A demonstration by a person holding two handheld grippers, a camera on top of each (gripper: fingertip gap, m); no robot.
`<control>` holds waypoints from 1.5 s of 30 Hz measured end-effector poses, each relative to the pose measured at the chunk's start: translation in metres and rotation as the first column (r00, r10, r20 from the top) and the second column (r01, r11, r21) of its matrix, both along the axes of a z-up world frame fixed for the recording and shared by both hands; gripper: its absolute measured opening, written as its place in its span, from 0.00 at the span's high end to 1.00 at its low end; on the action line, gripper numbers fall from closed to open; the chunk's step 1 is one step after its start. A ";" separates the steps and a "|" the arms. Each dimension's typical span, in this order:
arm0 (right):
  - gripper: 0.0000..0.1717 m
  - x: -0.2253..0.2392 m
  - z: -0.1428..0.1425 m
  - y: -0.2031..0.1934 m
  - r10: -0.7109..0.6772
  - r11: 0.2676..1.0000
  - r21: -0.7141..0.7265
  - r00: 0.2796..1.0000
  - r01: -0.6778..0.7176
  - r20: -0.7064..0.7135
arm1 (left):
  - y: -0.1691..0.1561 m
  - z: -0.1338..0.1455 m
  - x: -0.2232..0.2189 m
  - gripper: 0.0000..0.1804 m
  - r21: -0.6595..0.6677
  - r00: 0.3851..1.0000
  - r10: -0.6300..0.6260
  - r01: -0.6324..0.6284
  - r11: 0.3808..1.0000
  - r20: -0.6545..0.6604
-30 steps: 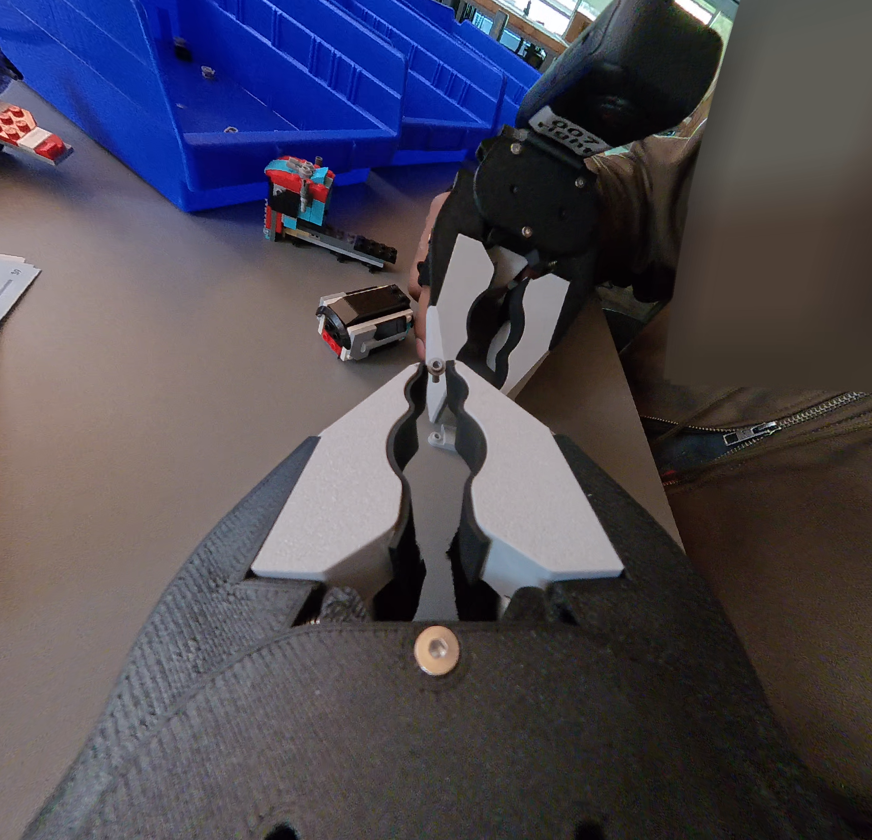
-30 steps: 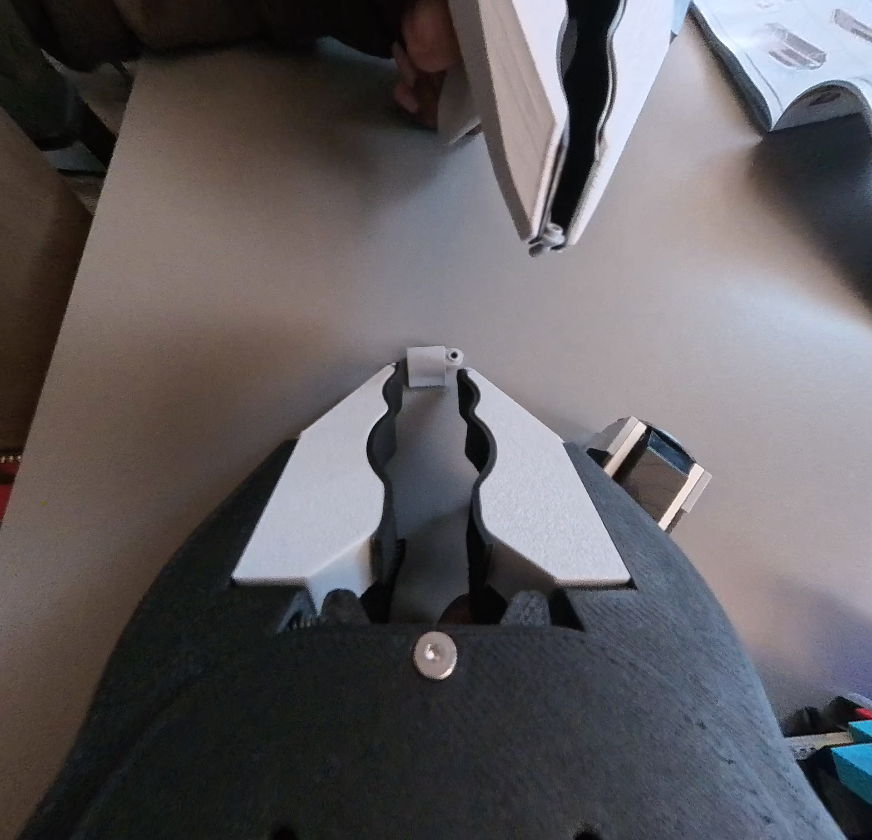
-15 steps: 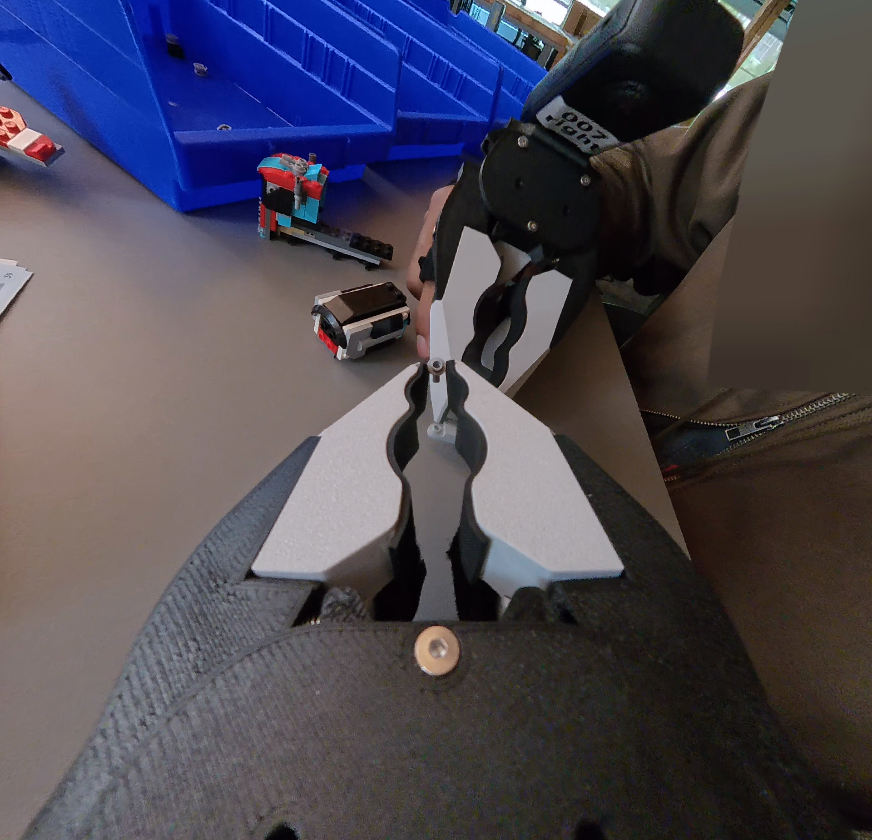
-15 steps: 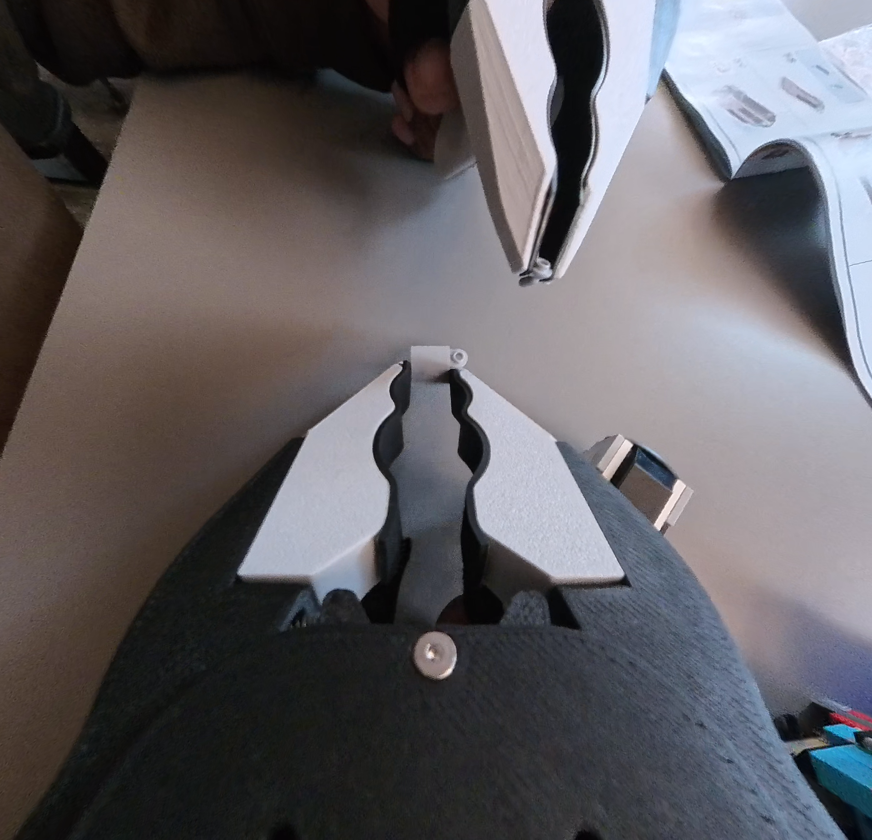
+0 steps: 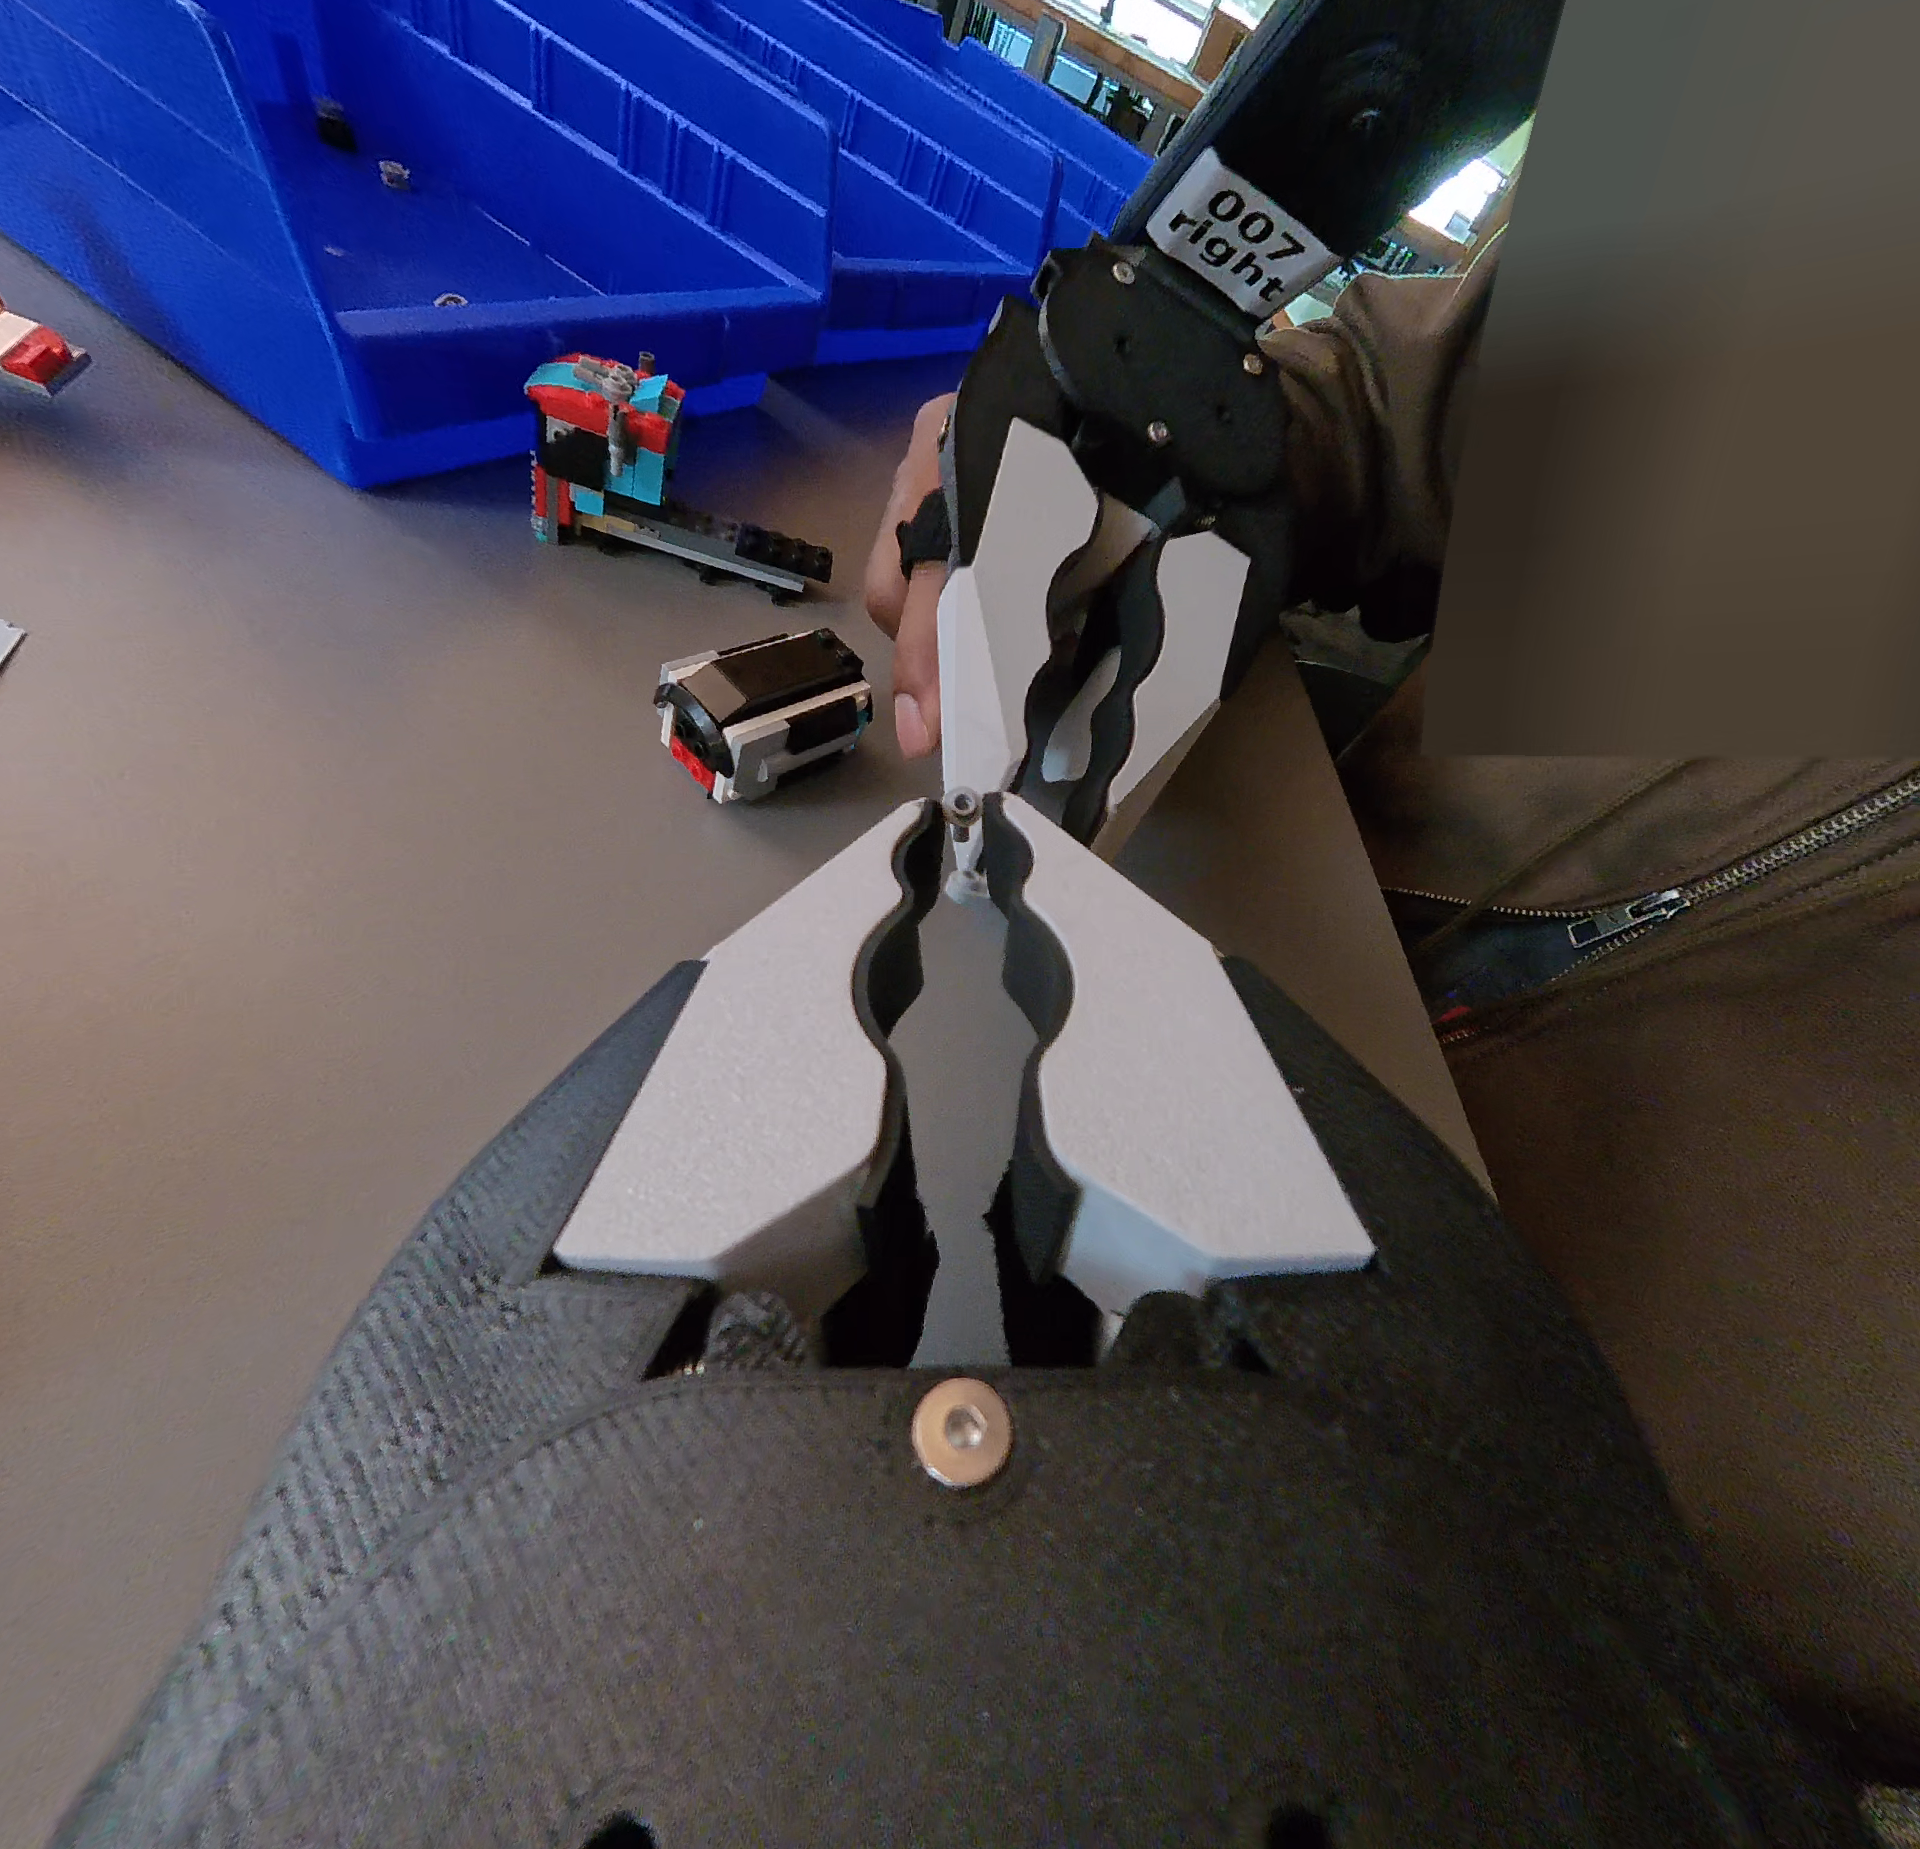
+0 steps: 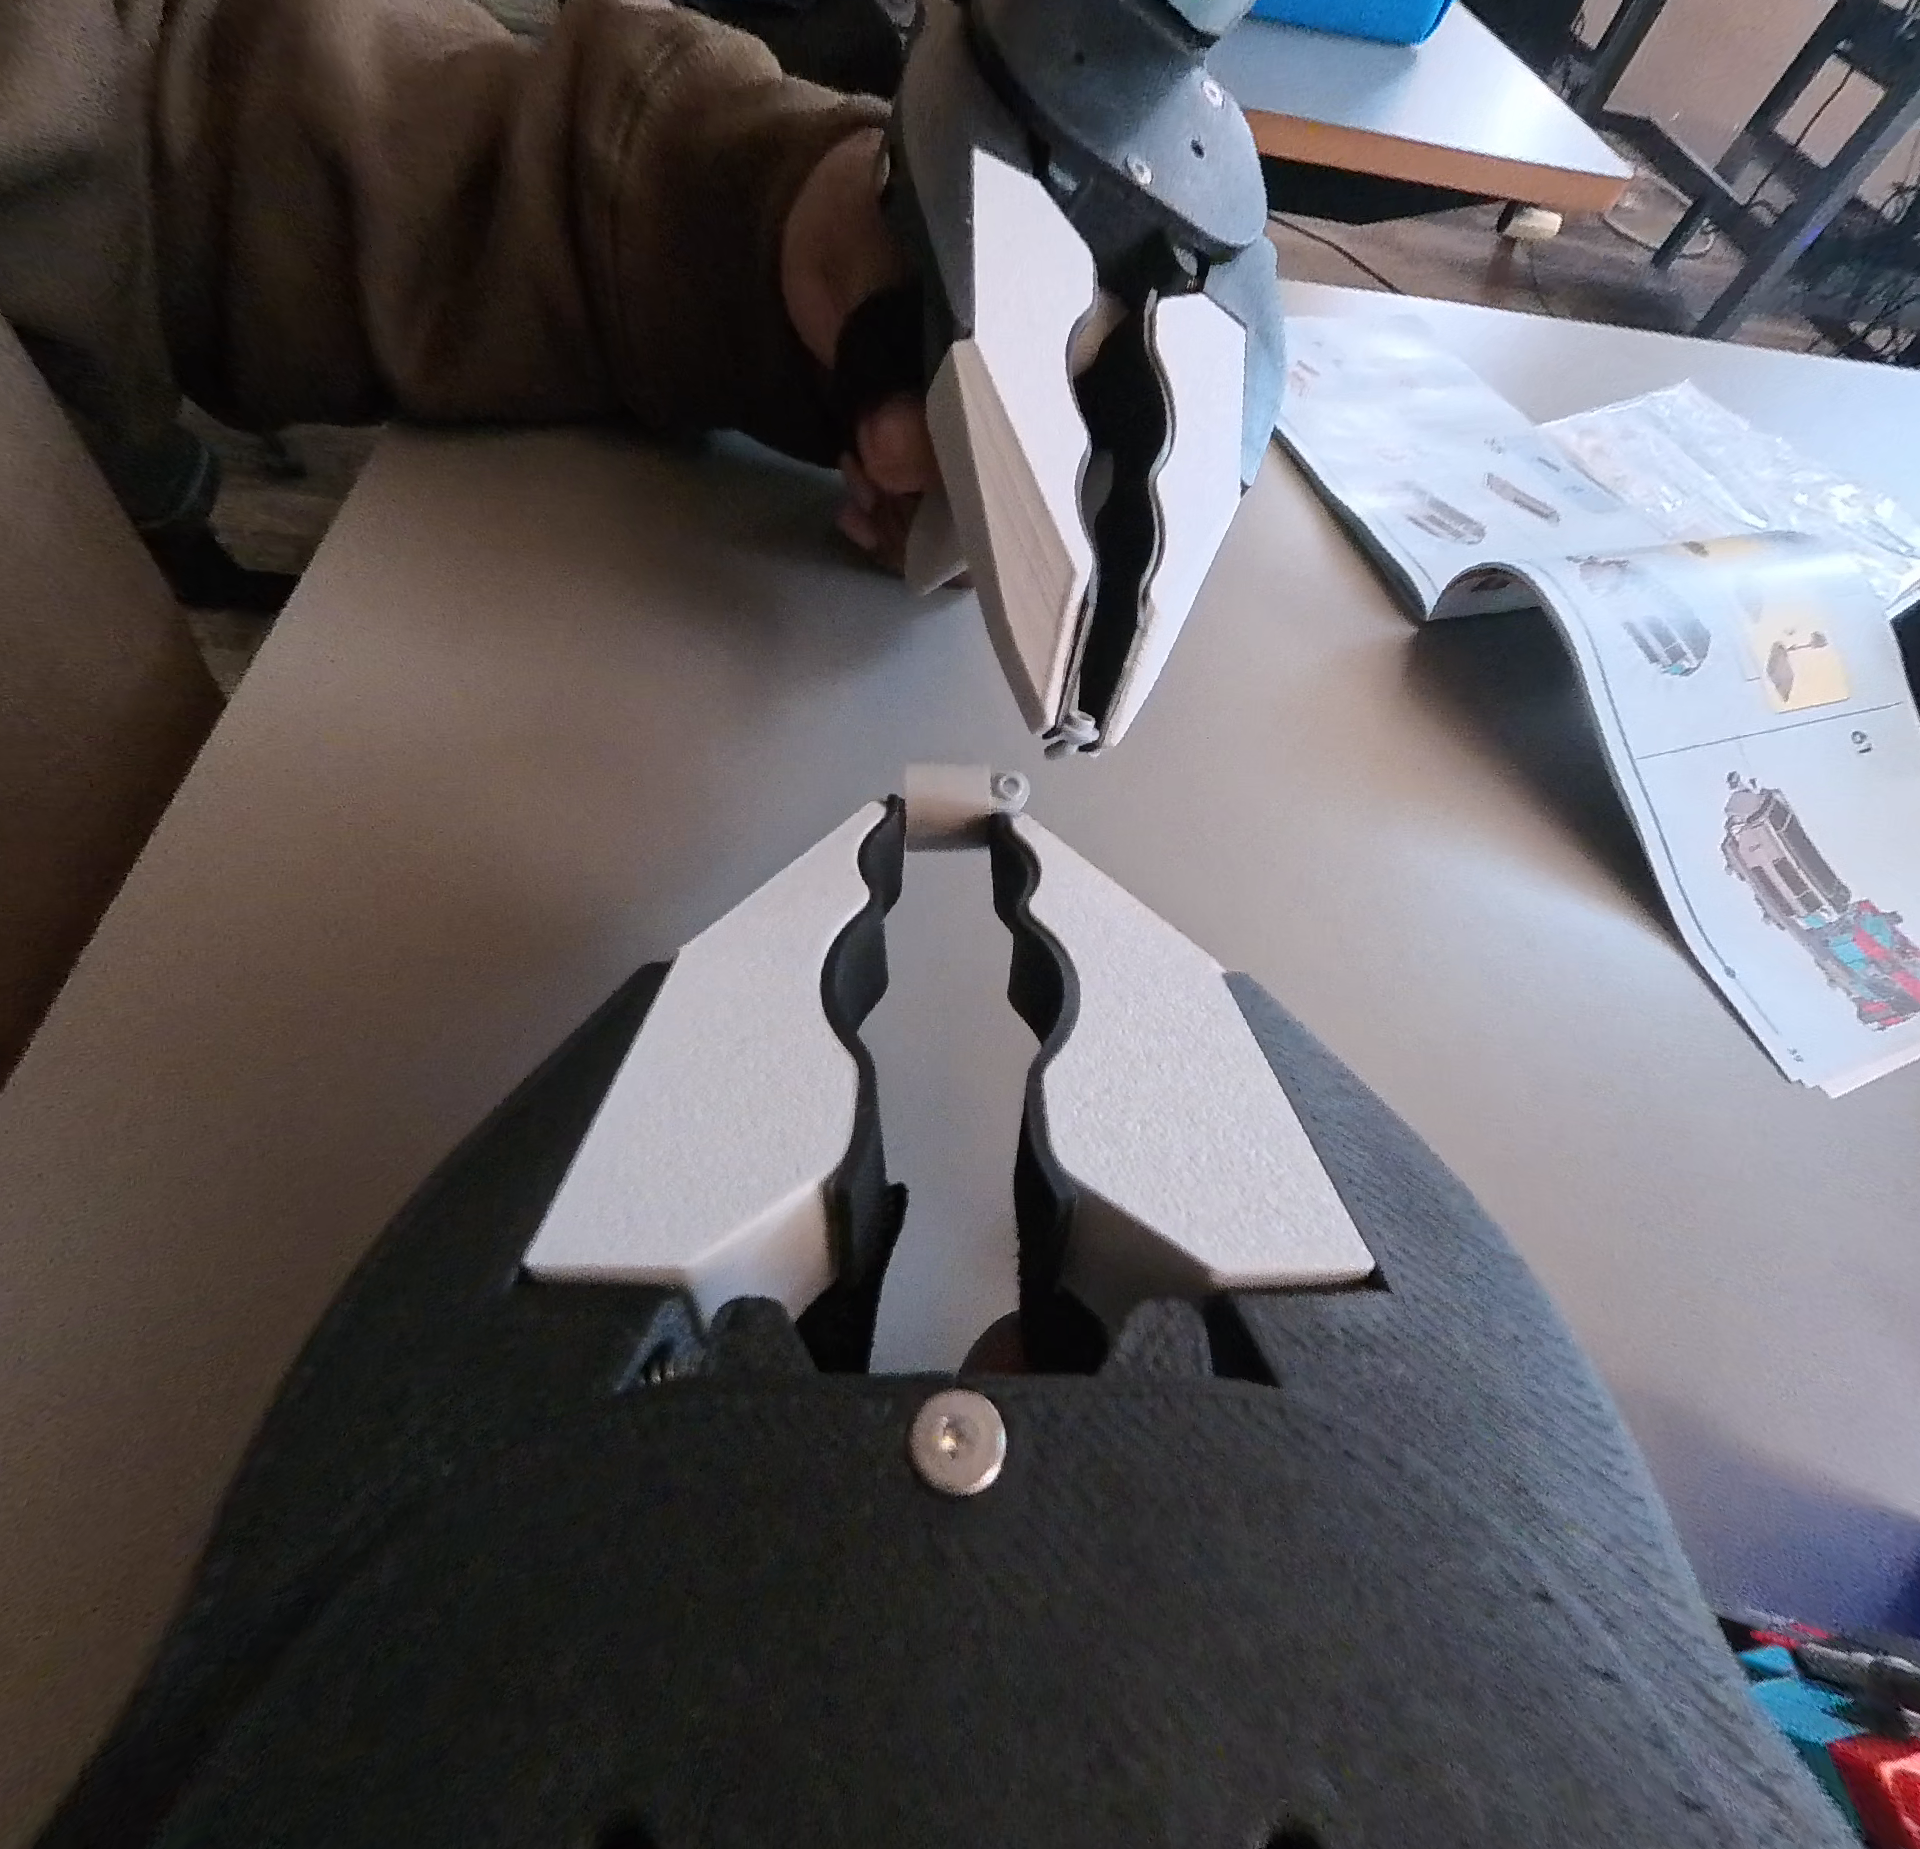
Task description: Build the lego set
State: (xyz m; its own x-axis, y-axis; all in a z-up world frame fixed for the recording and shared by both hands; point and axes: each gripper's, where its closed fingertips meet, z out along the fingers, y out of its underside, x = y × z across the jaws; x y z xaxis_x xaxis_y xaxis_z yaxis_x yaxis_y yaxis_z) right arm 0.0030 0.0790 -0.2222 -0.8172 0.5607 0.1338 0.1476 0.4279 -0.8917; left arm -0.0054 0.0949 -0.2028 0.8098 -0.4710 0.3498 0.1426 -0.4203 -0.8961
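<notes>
Our left gripper (image 5: 961,812) has its fingers clamped on a small light grey pin piece (image 5: 964,843), its long axis running along the fingers, round end pointing forward. Our right gripper (image 6: 943,812) pinches a light grey hinge brick (image 6: 951,807), long axis crosswise, its ring end to the right, just beside the pin. Beyond, on the grey surface (image 5: 312,864), lie a black-and-white brick model (image 5: 769,708), blue bins (image 5: 520,189) and an open instruction booklet (image 6: 1662,656); both grippers carry printed labels.

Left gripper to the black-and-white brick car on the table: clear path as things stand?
Probably yes: bare table lies between the left gripper and the car. But its fingers already pinch a small grey pin.
</notes>
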 end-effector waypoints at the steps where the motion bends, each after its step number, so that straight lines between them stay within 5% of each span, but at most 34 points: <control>1: 0.90 0.000 0.001 0.000 0.001 1.000 -0.004 1.000 -0.001 -0.007 | 0.000 0.000 0.000 0.96 0.001 1.000 -0.002 0.002 1.000 0.000; 45: 0.90 -0.004 0.010 0.003 -0.021 0.999 -0.049 0.999 0.019 -0.039 | 0.001 0.000 0.001 0.96 0.032 0.997 0.007 -0.005 0.999 -0.071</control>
